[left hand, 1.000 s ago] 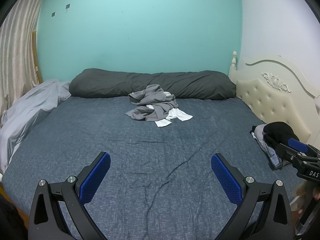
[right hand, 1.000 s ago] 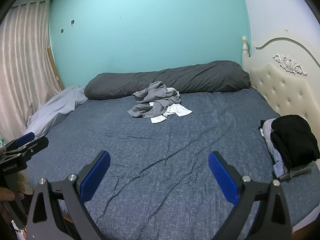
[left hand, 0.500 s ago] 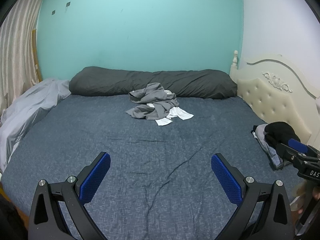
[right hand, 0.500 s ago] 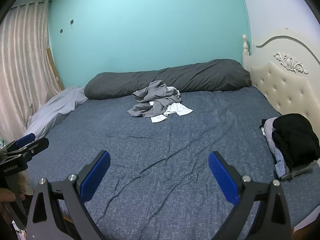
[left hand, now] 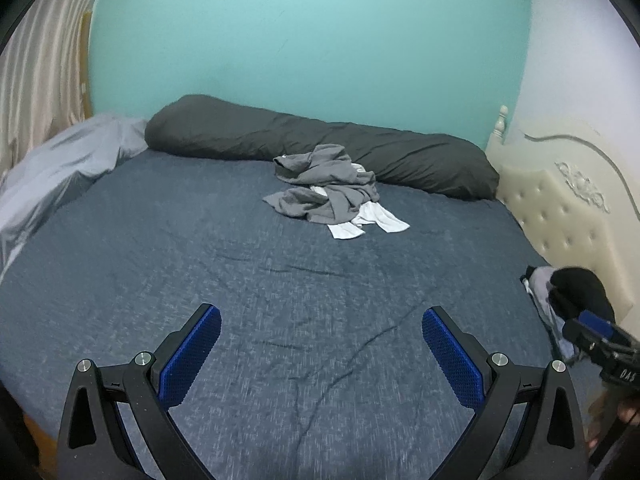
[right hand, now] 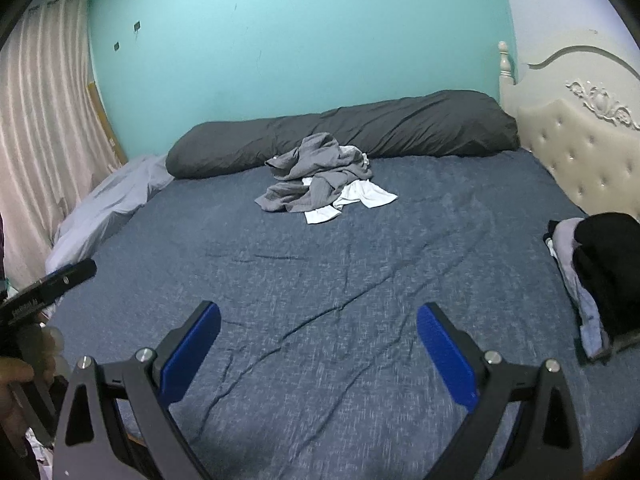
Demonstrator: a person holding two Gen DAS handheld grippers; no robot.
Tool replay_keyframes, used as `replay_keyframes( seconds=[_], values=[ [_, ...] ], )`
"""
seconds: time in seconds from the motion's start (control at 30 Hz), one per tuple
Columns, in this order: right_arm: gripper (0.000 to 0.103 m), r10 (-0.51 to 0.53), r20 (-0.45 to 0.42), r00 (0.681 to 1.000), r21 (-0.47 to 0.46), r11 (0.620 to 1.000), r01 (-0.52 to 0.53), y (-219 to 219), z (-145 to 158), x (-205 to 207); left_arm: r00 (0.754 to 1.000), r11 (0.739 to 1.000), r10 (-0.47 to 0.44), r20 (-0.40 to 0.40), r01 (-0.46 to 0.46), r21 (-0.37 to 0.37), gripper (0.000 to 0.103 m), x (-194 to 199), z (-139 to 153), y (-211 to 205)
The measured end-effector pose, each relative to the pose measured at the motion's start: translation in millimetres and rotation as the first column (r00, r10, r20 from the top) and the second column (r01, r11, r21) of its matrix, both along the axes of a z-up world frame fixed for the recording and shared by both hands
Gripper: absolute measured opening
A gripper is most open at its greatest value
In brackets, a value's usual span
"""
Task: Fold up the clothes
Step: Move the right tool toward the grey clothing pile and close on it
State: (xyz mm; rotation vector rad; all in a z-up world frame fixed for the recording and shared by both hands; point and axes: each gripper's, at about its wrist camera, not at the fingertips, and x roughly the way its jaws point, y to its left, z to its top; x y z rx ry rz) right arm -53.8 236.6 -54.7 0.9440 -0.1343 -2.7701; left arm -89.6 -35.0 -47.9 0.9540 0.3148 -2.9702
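Well, both grippers hung over the near edge of the bed (left hand: 200, 240), the left gripper (left hand: 321, 336) spread wide and empty, the right gripper (right hand: 318, 332) likewise apart. Far across, the grey clothes (right hand: 316, 178) lay crumpled against the bolster (right hand: 360, 128), a folded stack (right hand: 600, 264) near the headboard (right hand: 584, 160).
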Motion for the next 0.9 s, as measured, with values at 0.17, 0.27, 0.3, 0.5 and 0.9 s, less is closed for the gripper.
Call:
replay_keyframes(
  seconds=[0.17, 0.27, 0.3, 0.5, 0.9],
  values=[
    [0.099, 0.021, 0.023, 1.0, 0.001, 1.0, -0.021, -9, -25, -49, 0.999, 0.998, 0.015, 0.044, -0.017, 0.052, 0.103, -45, -35, -21],
    [0.099, 0.036, 0.03, 0.999, 0.025, 0.999, -0.036, -18, -37, -81, 0.998, 0.998, 0.028, 0.061, -0.032, 0.062, 0.103, -70, -57, -32],
    [0.099, 0.041, 0.036, 0.999, 0.026, 0.999, -0.042, -21, -41, -90, 0.997, 0.997, 0.03, 0.066, -0.034, 0.065, 0.103, -78, -63, -35],
    [0.099, 0.098, 0.074, 0.992, 0.024, 0.995, -0.1, -42, -65, -159, 0.996, 0.991, 0.041, 0.077, -0.05, 0.124, 0.103, -125, -106, -57],
    [0.099, 0.123, 0.122, 0.985, 0.035, 0.991, -0.129, -77, -114, -304, 0.987, 0.963, 0.123, 0.099, -0.143, 0.227, 0.103, -175, -186, -100]
  ],
)
